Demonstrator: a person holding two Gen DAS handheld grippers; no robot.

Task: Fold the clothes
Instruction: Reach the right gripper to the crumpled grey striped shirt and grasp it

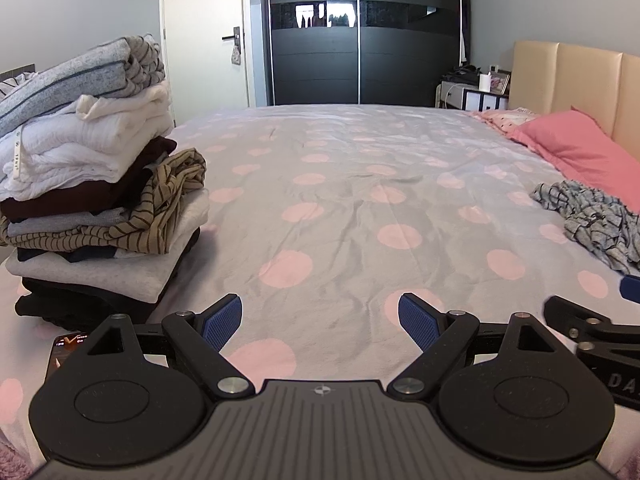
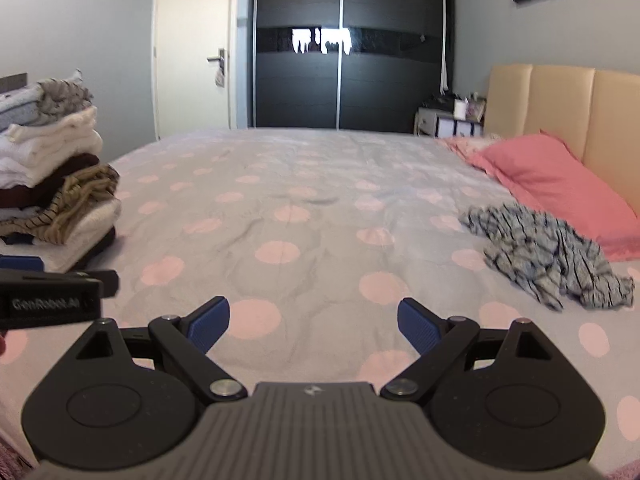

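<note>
The crumpled grey checked garment [image 2: 548, 256] lies unfolded on the polka-dot bed [image 2: 304, 216], just beside the pink pillow [image 2: 556, 180], likely next for folding. Well apart at the bed's left edge, the stack of folded clothes [image 1: 92, 184] keeps the middle free as workspace. Both the left hand-held gripper [image 1: 320, 320] and the right hand-held gripper [image 2: 314, 322] hover with jaws wide, holding nothing.

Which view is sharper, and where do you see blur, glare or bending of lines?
Left wrist view: sharp, the folded pile shows clear stripes. Right wrist view: softer, the crumpled shirt looks smeared. Both: the wardrobe reflects bright glare, and its edges bend from the fisheye lens.
</note>
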